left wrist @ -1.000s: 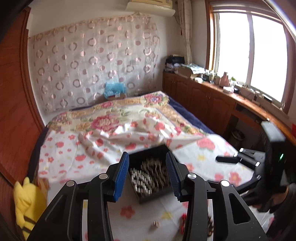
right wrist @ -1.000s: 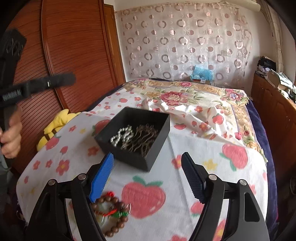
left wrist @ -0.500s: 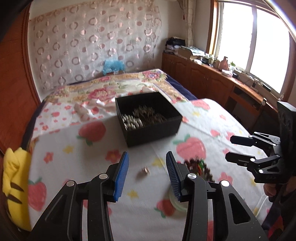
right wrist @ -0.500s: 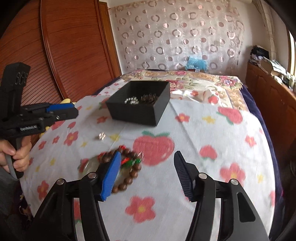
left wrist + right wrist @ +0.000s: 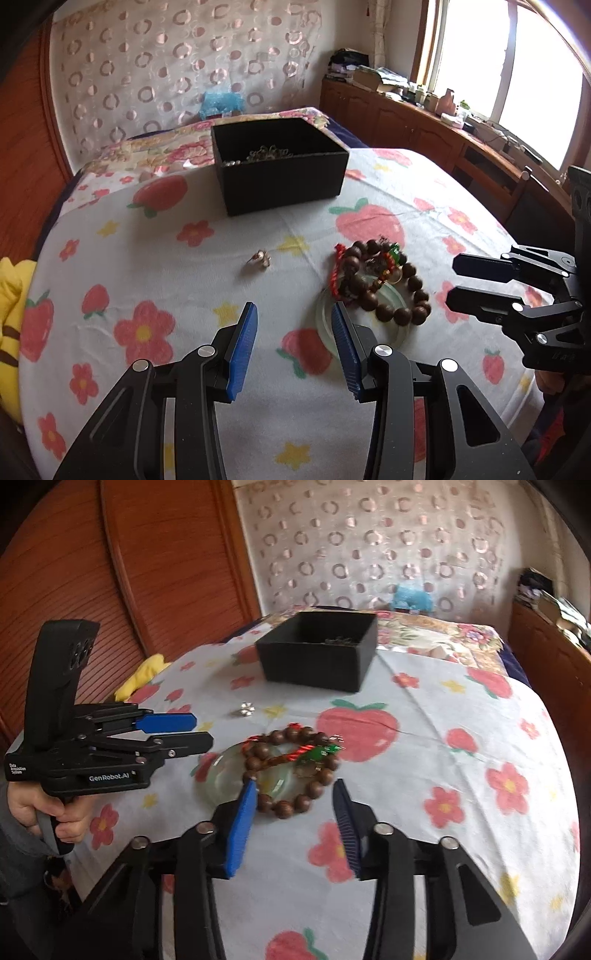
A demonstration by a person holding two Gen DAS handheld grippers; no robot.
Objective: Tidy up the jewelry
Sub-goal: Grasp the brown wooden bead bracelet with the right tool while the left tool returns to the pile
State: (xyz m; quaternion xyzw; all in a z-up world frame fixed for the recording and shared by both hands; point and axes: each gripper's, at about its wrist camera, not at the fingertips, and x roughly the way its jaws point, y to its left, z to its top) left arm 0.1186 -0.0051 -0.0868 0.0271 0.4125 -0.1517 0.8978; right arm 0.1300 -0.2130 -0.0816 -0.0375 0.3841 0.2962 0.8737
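Just ahead of the right hand-held gripper, whose two blue-padded fingers are spread with nothing between them, lies one brown wooden bead bracelet on the strawberry-print cloth, resting partly over one pale green bangle; a red cord and a small green charm are tangled with the beads. Farther ahead sits one black open box with silvery jewelry inside, and one small silver trinket lies alone between box and bracelet, to the left. One left hand-held gripper is also spread and empty above the cloth, with the bracelet ahead to its right and the trinket ahead. One yellow plush toy sits at its far left
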